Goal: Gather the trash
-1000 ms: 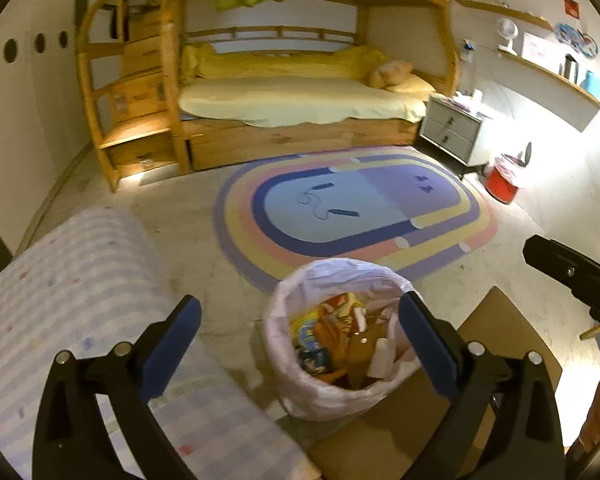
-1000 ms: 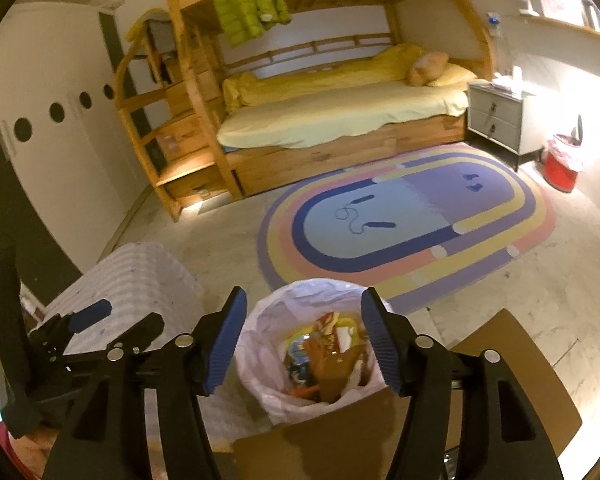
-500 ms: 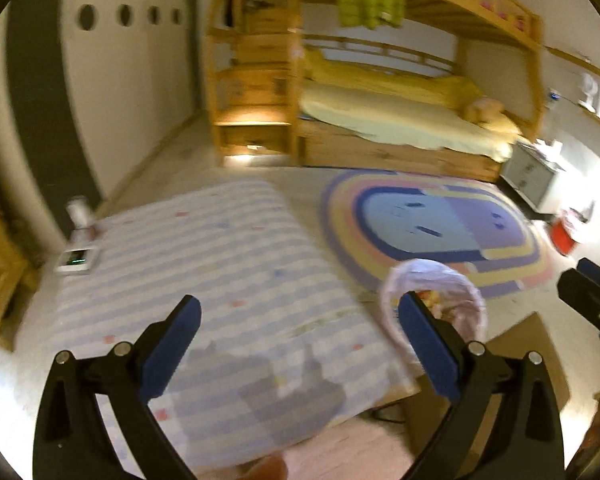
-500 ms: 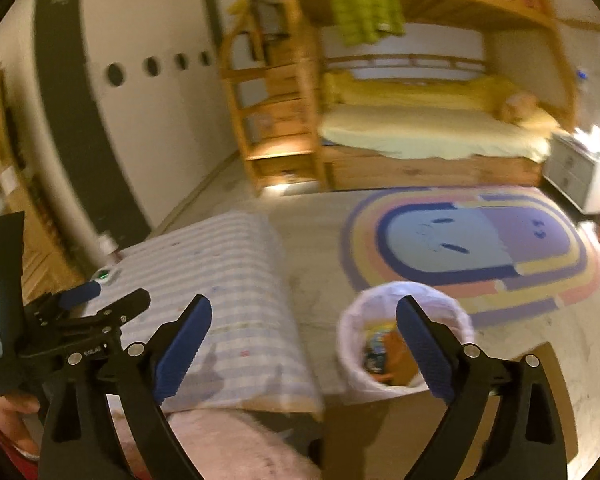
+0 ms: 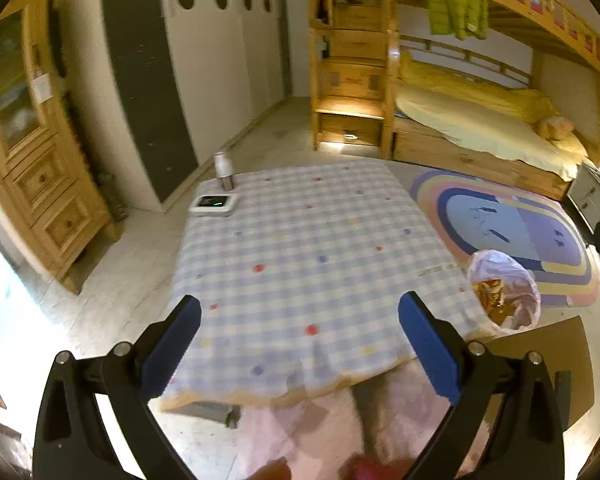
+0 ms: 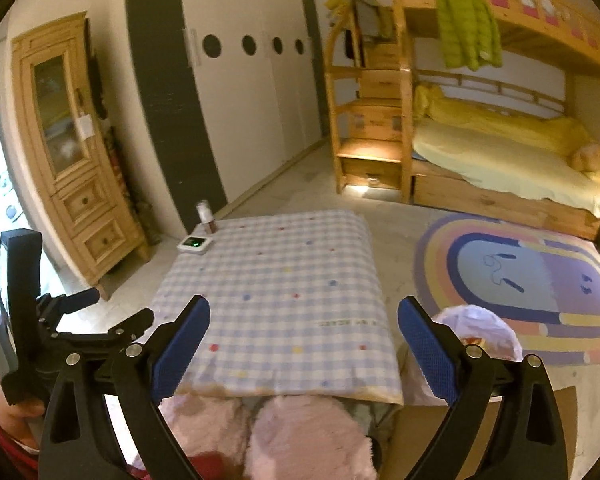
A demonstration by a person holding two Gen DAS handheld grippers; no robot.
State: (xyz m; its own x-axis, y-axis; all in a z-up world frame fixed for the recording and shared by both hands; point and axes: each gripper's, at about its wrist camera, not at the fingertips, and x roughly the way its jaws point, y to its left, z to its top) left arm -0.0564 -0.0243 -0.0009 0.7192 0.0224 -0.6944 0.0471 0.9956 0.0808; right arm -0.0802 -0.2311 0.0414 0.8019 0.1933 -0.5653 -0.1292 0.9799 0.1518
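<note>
A bin lined with a white bag [image 5: 504, 292] holds snack wrappers; it stands on the floor at the right edge of the low table and shows in the right wrist view [image 6: 480, 328] too. My left gripper [image 5: 300, 344] is open and empty above the table's near edge. My right gripper [image 6: 304, 344] is open and empty, also above the near edge. The left gripper shows at the left of the right wrist view [image 6: 76, 312].
The table wears a blue checked cloth [image 5: 312, 248]. A small bottle [image 5: 224, 170] and a white device [image 5: 214, 204] sit at its far left corner. A cardboard sheet [image 5: 540, 360] lies beside the bin. A rug, bunk bed and wooden cabinet [image 5: 28, 152] surround it.
Both views have swung left from the bin to the table. The bin has shifted from centre to the right. The right gripper's jaws have widened.
</note>
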